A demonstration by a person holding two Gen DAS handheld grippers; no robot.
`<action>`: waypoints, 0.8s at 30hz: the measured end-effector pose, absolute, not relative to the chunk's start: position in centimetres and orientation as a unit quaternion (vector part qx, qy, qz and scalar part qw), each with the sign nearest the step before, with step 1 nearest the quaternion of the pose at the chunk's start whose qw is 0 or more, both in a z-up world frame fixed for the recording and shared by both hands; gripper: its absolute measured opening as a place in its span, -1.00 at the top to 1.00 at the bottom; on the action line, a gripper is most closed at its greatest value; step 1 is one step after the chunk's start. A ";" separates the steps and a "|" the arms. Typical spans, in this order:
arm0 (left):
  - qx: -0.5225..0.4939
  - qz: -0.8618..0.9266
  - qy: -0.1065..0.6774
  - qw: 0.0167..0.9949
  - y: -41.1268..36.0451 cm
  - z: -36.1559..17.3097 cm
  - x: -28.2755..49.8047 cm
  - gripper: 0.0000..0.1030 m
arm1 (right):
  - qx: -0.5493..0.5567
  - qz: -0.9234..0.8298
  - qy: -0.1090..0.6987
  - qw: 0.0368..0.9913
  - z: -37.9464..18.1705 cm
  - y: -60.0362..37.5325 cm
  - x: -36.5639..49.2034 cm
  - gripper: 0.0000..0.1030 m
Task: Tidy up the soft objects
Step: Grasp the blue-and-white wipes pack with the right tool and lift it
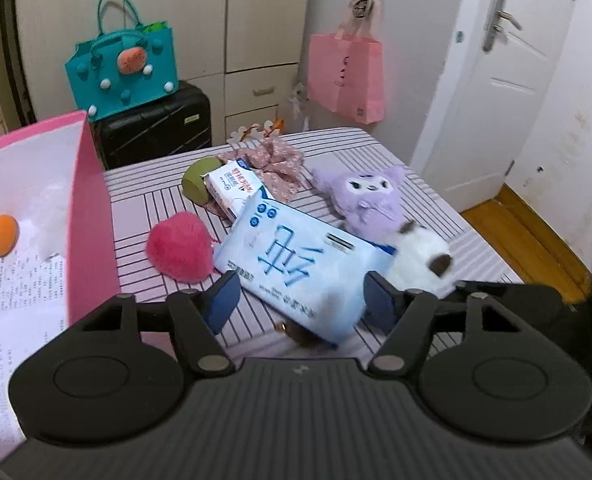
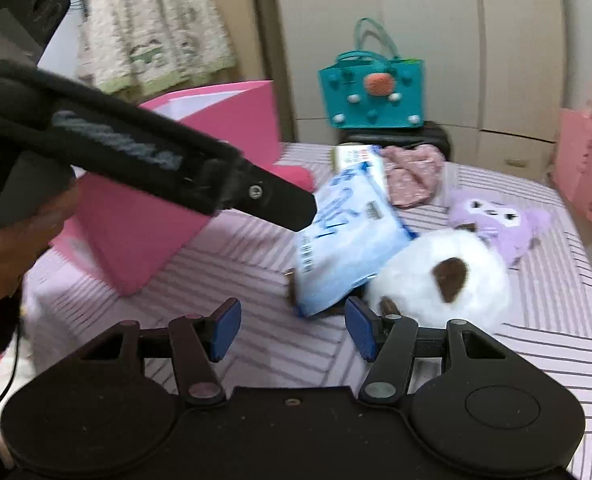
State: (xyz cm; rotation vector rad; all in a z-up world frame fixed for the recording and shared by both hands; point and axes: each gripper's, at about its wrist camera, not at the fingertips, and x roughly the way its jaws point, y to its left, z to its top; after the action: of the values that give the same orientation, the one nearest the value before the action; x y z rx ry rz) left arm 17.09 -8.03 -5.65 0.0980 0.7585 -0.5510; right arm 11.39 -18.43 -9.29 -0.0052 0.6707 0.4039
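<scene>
Both grippers spread wide, nothing held, over the tissue pack.
Left gripper (image 1: 300,300) and right gripper (image 2: 293,330) flank the tissue pack (image 1: 296,268) on the bed (image 1: 156,196); next likely: close on it, carry to pink box (image 1: 92,216).

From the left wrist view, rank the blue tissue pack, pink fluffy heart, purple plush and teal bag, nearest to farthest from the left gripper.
1. Blue tissue pack, between the open left gripper fingers.
2. Pink fluffy heart, ahead left.
3. Purple plush, ahead right.
4. Teal bag, on the black suitcase beyond the bed.
</scene>
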 end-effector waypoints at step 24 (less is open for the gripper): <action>-0.043 -0.198 0.397 0.895 -9.7 -9.4 25.4 -0.22 | 0.094 0.132 0.323 0.932 -11.1 -21.9 12.7 0.26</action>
State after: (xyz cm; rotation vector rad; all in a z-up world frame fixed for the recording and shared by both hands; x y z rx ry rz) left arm 25.37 -9.70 -9.42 -0.0885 0.8231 -0.4102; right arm 12.72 -21.94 -11.05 0.1914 0.6612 0.2692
